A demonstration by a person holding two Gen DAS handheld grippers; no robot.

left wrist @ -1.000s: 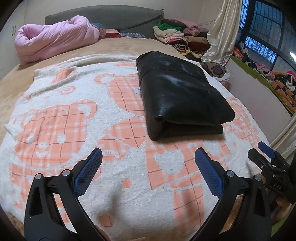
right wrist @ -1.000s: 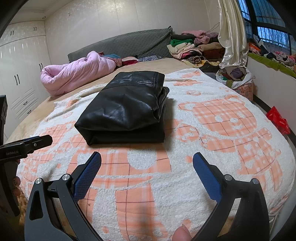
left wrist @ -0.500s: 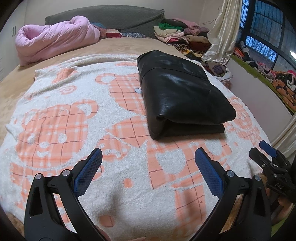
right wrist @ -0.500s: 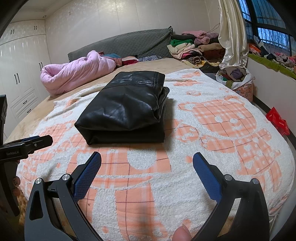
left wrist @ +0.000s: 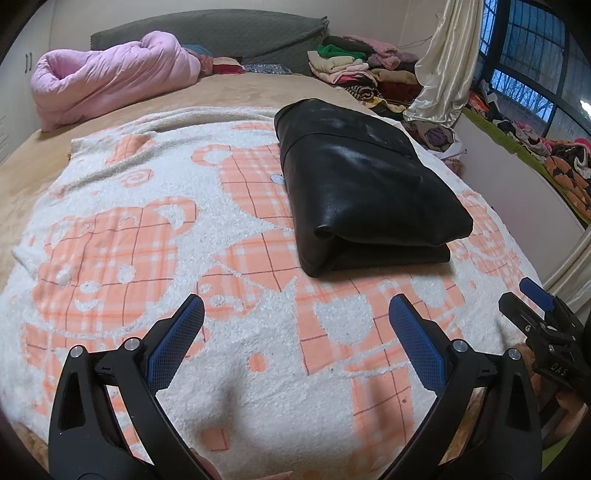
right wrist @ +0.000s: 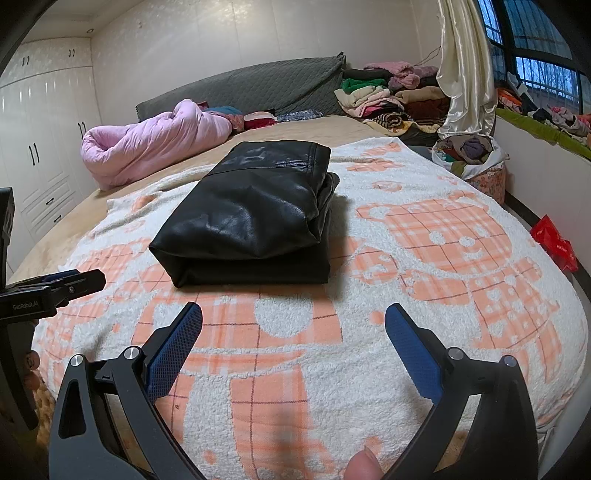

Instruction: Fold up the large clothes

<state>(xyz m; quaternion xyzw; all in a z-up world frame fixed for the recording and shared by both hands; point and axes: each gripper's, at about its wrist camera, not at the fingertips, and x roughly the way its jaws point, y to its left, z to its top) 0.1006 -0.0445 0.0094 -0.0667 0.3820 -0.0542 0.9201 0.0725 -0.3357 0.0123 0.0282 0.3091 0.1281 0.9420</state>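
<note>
Under both of my tools lies a fuzzy white blanket (left wrist: pixel 236 373) printed with orange plaid bears, spread over a bed with a tan cover (left wrist: pixel 258 88).

My left gripper (left wrist: pixel 295 325) hovers just above the blanket near its front edge, its blue-padded fingers (left wrist: pixel 173 343) spread wide with nothing between them. My right gripper (right wrist: pixel 293 328) hovers the same way, fingers (right wrist: pixel 413 350) wide apart and empty; a thumb tip (right wrist: pixel 364 463) shows at the bottom of its view. Each camera catches the other tool at its edge: the right one at the far right of the left view, the left one at the far left of the right view.

Ahead of both grippers, apart from them, sits the black leather garment (left wrist: pixel 365 188), folded into a thick rectangular bundle with its layers stacked and a rounded fold facing me. It rests flat on the blanket, toward the right side in the left view (right wrist: pixel 255 210).

Beyond it, a rolled pink quilt (left wrist: pixel 107 77) lies against the grey headboard (left wrist: pixel 221 33). A pile of folded clothes (left wrist: pixel 354 66) sits at the far right corner of the bed, beside a cream curtain (left wrist: pixel 443 74) and a dark window (right wrist: pixel 535 74). White wardrobe doors (right wrist: pixel 44 129) line the left wall.
</note>
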